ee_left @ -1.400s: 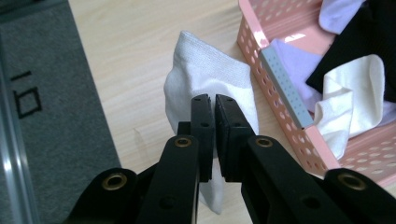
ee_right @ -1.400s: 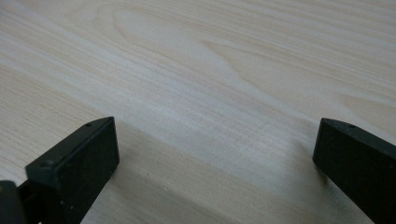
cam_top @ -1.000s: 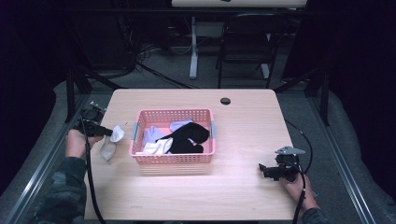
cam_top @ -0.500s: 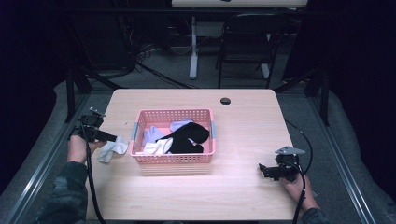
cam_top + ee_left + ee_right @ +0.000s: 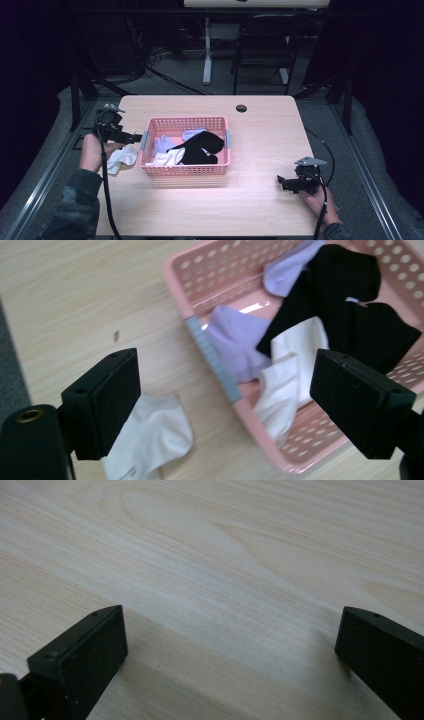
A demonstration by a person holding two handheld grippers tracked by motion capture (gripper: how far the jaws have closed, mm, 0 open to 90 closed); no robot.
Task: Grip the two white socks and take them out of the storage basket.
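— What has just changed at the tabletop point(image 5: 260, 200)?

— My left gripper point(image 5: 225, 405) has just been opening; its jaws now stand wide with nothing between them. A second ago it held the white sock point(image 5: 121, 159). That sock now lies on the wood just left of the pink basket point(image 5: 186, 171), and my hand has lifted toward the basket.

— And for the work?

— I judge one sock is out, and more wait inside: a black sock point(image 5: 350, 305), two lilac socks point(image 5: 235, 342) and another white one point(image 5: 287, 370).

— Your other hand?

— My right gripper point(image 5: 290, 182) rests well apart near the right edge, jaws open over bare wood.

— Anything in the way?

— The basket's near wall and grey handle point(image 5: 212, 357) lie between my jaws and the pile; the socks overlap, so picking just one may be tricky.
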